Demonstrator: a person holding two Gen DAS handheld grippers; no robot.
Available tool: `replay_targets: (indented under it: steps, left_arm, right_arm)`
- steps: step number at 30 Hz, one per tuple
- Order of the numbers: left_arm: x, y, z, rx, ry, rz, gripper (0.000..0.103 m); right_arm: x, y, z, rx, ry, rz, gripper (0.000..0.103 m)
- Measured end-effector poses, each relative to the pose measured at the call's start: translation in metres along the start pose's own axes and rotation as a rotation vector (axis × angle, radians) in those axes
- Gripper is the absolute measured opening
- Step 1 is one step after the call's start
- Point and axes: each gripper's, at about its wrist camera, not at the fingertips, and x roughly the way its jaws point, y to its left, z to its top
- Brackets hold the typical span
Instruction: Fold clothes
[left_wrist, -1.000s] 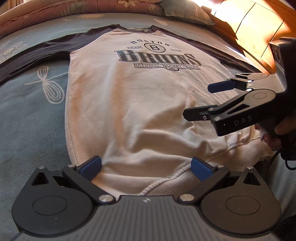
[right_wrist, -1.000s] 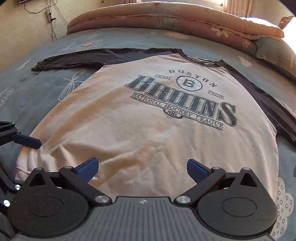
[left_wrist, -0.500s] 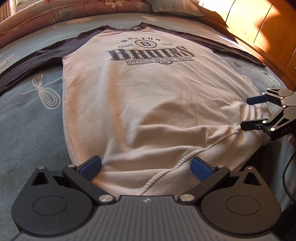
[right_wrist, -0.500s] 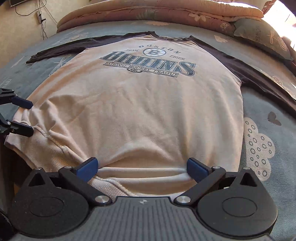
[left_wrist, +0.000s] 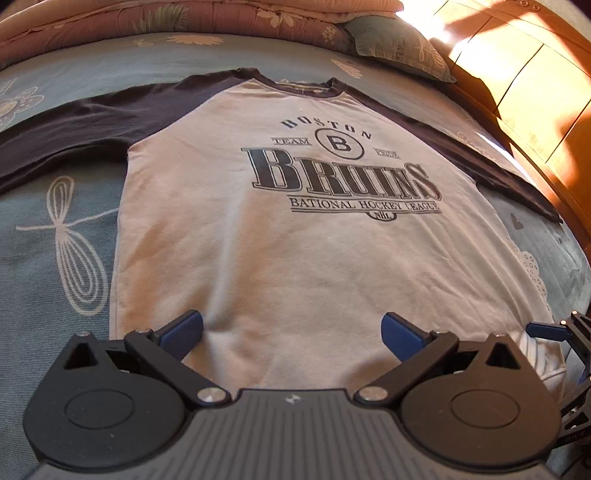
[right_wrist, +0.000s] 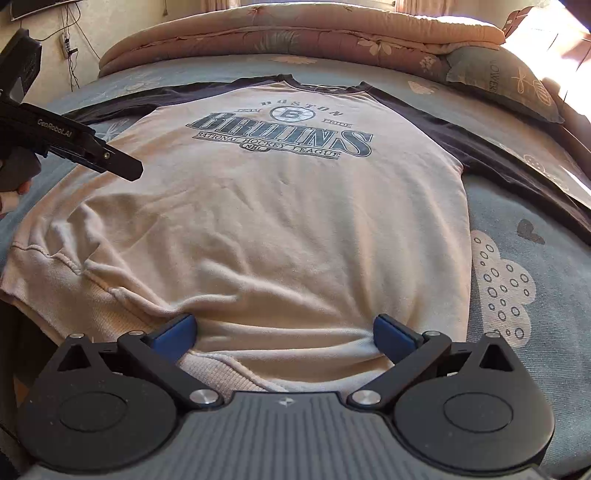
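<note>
1. Since a sec ago: left gripper (left_wrist: 291, 334) has lifted off the hem and slid out toward the shirt's left side; right gripper (right_wrist: 283, 334) has dropped down to the hem, ribbing now bunched betw. its fingers.
2. Shirt (left_wrist: 303, 251) lies face-up, spread flat on the bed (left_wrist: 55, 295); both dark sleeves stretched out sideways, no fold in it.
3. Long axis: hem near the grippers, collar far, toward the quilt (right_wrist: 295, 35). Print reads upright from here.
4. Key relation: hem sits right at the right gripper's tips, shirt running straight ahead. Right is the nearer one; left hangs above the left hem corner.
5. Both grippers spread wide, gripping nothing. Right straddles the hem but isn't clamped.
6. My read: flat shirt + tools at the hem suits a hem-to-collar fold, or just smoothing; can't settle which.
</note>
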Motion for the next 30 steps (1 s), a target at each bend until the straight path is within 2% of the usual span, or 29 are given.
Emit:
replay_targets:
  steps: [6,9,12,14,18,22,26,30]
  left_arm:
    - [0.001,0.027,0.006,-0.097,-0.006,0.037,0.102]
    - [0.006,0.019,0.012,-0.079,-0.011,-0.001,0.102]
    - [0.025,0.015,0.01,-0.091,0.032,0.009,0.102]
    - [0.029,0.009,0.005,-0.05,0.015,0.051,0.102]
    - [0.02,-0.007,0.004,-0.019,0.053,0.095,0.102]
    - [0.002,-0.027,-0.003,0.014,0.043,0.093,0.102]
    - [0.001,-0.046,-0.018,0.066,0.068,0.095,0.102]
    - [0.014,-0.054,-0.037,0.134,0.132,0.175,0.102]
  right_arm:
    - [0.0,0.001,-0.002,0.008,-0.012,-0.008,0.103]
    - [0.0,0.003,-0.002,0.015,-0.017,-0.023,0.103]
    - [0.0,0.004,-0.003,0.02,-0.022,-0.031,0.103]
    - [0.0,0.003,-0.002,0.02,-0.015,-0.031,0.103]
    - [-0.001,0.002,0.008,0.016,0.037,-0.026,0.103]
    - [-0.006,-0.004,0.026,0.059,-0.005,-0.022,0.103]
    - [0.005,-0.013,0.043,0.088,0.0,-0.037,0.103]
    - [0.016,-0.021,0.048,0.098,0.01,-0.044,0.103]
